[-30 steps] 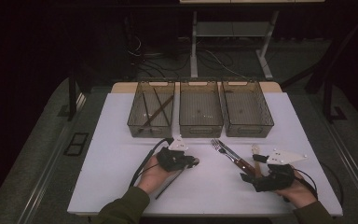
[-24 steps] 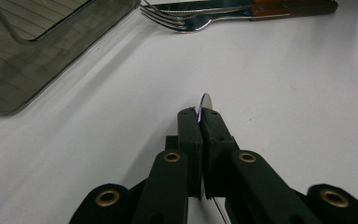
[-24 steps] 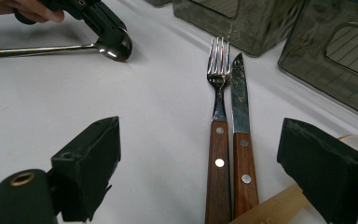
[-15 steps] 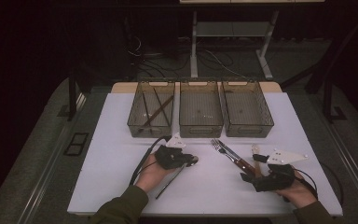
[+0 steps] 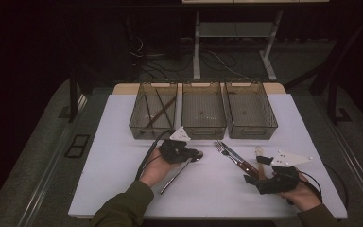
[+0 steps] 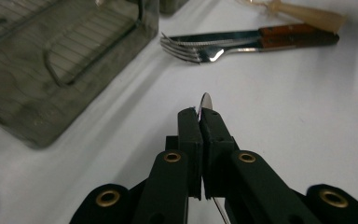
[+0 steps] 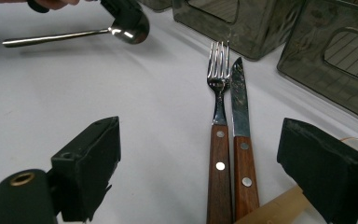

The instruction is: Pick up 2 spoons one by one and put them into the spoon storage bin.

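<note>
The left claw (image 5: pixel 194 154), clamped on the spoon (image 5: pixel 182 166), seems to have edged slightly forward.

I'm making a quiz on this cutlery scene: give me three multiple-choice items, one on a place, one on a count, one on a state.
1. Where does the fork lie?
A. beside the knife
B. in a bin
C. under the spoon

2. How many bins stand in the row?
A. two
B. three
C. five

3. How are the left tongs?
A. wide open
B. shut on the spoon
C. shut on the fork

Key: 1 A, the right gripper view shows fork and knife side by side on the table; 2 B, the high view shows three; 3 B, the left gripper view shows the jaws pressed together with the spoon's metal between them.
</note>
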`<state>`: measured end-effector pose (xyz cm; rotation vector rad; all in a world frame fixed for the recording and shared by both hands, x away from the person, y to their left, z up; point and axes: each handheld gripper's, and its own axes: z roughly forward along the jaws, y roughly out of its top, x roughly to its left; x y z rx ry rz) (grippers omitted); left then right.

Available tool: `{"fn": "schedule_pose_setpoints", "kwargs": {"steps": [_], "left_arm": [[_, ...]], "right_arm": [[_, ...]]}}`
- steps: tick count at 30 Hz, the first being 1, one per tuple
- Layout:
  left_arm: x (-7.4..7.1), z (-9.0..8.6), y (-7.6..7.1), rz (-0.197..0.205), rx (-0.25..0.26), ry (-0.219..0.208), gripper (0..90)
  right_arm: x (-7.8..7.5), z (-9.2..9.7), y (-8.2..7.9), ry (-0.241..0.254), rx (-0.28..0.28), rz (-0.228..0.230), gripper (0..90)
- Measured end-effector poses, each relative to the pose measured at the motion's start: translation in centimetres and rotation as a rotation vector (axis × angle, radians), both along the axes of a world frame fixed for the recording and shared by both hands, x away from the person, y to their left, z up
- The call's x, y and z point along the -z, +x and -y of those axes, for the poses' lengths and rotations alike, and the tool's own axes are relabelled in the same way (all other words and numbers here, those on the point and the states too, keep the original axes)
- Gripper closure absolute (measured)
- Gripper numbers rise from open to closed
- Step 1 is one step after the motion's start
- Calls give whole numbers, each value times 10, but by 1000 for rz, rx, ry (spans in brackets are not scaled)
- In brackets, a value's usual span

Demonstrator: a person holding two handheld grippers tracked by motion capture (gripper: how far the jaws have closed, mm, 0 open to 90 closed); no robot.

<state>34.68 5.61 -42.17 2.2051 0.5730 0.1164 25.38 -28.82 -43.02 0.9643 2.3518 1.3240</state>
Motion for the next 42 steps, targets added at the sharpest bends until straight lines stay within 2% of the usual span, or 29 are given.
{"fn": "schedule_pose_setpoints", "kwargs": {"steps": [10,17,23,29,37,42], "left_arm": [[-15,2,20,20,-36,-55,876],[-33,4,36,32,-63,-87,876],[-49,7,53,66,-70,-95,876],[-62,10,71,91,-104,-99,876],[-77,13,94,114,-139,-109,876],[-86,15,109,155,-174,-126,876]], "right_arm": [[0,0,0,3,-1,0,135],[0,0,0,6,5,-1,135],[0,1,1,4,7,2,135],[1,1,1,4,11,-6,134],[0,2,2,11,45,-25,120],[1,1,3,5,39,-29,120]]}}
